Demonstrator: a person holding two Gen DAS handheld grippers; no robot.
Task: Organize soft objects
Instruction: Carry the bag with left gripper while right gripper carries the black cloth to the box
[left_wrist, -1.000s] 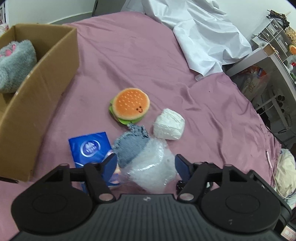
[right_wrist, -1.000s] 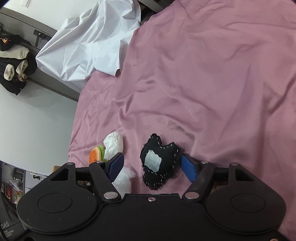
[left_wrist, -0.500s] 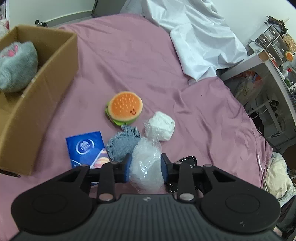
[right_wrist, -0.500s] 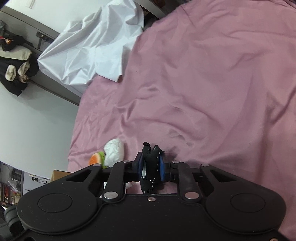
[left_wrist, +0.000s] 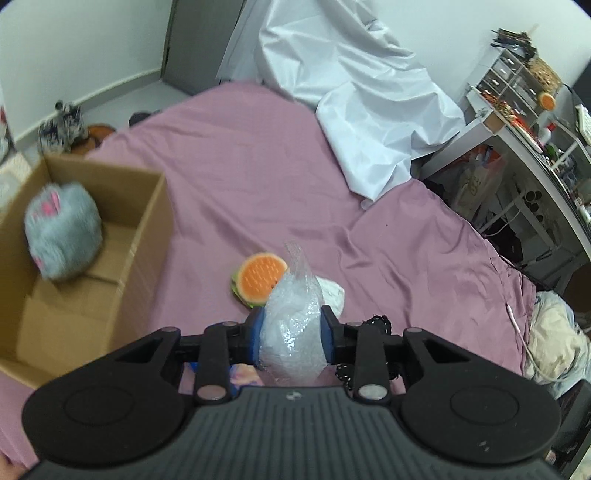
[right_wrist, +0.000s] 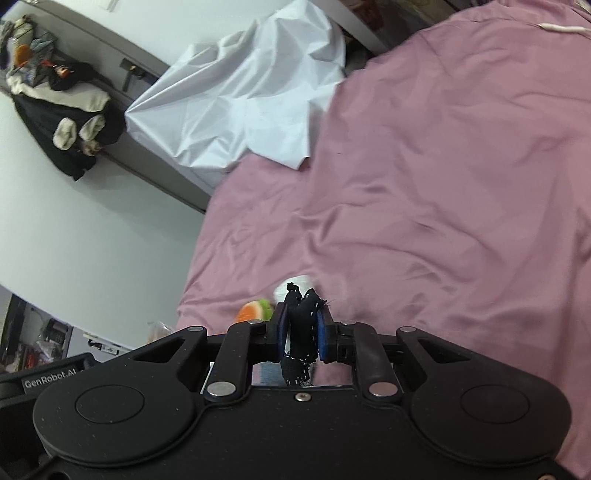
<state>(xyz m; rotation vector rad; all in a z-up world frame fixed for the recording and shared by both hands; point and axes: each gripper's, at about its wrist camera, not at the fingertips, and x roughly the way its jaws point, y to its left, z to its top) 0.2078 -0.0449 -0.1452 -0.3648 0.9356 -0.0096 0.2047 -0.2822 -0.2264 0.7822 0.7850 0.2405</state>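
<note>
On the mauve bedsheet (left_wrist: 258, 177) in front of me, my left gripper (left_wrist: 291, 334) is clamped on a crumpled wad of bubble wrap (left_wrist: 291, 321), its blue pads pressing both sides after just closing in. The wad hides part of the burger plush (left_wrist: 258, 277) and the white wad (left_wrist: 334, 293) lying just behind it. To the left stands an open cardboard box (left_wrist: 147, 236) with a grey fluffy toy (left_wrist: 62, 236) inside, well apart from my load. A corner of a blue packet (left_wrist: 194, 366) peeks out under my left finger. My right gripper (right_wrist: 301, 332) has just pinched together on a black fabric piece with white stitching (right_wrist: 301, 325), squeezed thin between the pads and hanging below them. Beyond it a rumpled white sheet (right_wrist: 240, 99) covers the bed's far edge, and dark clothes (right_wrist: 66, 122) hang on the wall.
</note>
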